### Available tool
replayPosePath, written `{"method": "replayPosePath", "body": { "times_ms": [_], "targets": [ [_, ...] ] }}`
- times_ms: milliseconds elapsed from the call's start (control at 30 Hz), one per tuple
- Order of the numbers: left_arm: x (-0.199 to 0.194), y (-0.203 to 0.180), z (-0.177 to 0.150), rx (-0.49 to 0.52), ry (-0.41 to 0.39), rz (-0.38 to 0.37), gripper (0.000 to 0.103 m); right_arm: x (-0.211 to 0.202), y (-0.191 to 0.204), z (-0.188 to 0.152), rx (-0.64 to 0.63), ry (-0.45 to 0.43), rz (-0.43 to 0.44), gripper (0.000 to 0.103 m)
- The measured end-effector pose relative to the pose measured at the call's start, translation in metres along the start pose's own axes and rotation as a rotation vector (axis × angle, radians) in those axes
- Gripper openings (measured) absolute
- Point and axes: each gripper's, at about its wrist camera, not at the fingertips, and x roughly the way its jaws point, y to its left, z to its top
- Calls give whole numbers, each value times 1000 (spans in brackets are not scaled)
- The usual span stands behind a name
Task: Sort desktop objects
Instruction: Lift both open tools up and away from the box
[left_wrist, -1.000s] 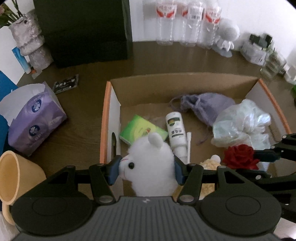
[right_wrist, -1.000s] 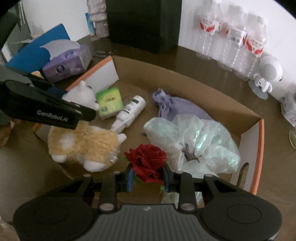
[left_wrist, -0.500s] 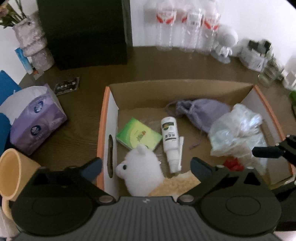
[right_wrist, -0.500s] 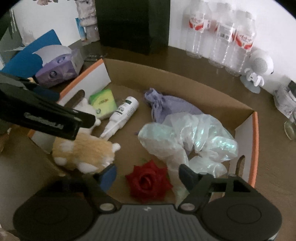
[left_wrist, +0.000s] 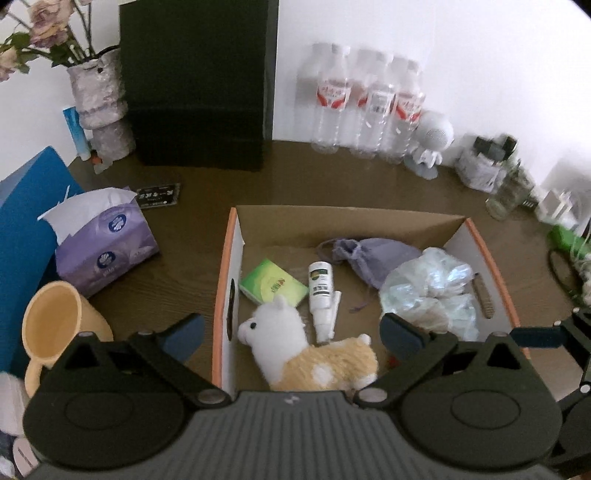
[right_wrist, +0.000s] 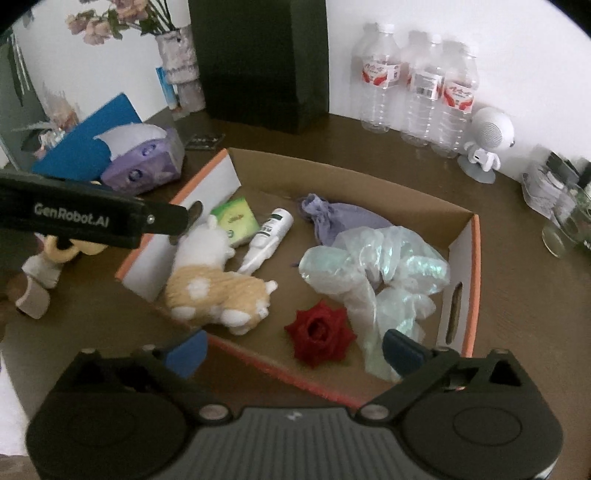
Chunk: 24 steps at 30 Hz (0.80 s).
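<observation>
A cardboard box (left_wrist: 225, 277) with orange rims holds a white and tan alpaca plush (left_wrist: 288, 347), a white spray bottle (left_wrist: 320, 291), a green packet (left_wrist: 273, 286), a lilac pouch (left_wrist: 373, 254) and a crumpled plastic bag (left_wrist: 428, 291). My left gripper (left_wrist: 291, 332) hangs open above the plush, touching nothing. In the right wrist view a red rose (right_wrist: 319, 334) lies on the box floor beside the plush (right_wrist: 214, 288). The right gripper (right_wrist: 295, 350) is above the near rim (right_wrist: 280, 373); its jaws are opening and nothing is pressed between them.
On the brown table left of the box are a purple tissue pack (left_wrist: 103, 247), a yellow cup (left_wrist: 55, 325) and a blue folder (left_wrist: 22, 229). A black box (left_wrist: 199, 85), a vase (left_wrist: 99, 103), water bottles (left_wrist: 369, 107) and a white figure (left_wrist: 432, 140) line the back wall.
Both grippers opened and drew up and back from the box. The left one let go of the alpaca plush, the right one of the rose; both things now lie in the box.
</observation>
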Motion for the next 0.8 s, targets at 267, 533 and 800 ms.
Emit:
{"method": "replayPosePath", "body": {
  "times_ms": [267,533,800],
  "targets": [
    [-43,-8,-14,-43,-47,-71,103,-45,2,-16,45,-41,-4,103],
    [-68,-11,-37,-84,-55,-53,103,-76,1,-36,101,-73,-15,103],
    [-76,-11,-56,-103,-36,-61,103,-93,-1,-54,168,-98,5,103]
  ]
}}
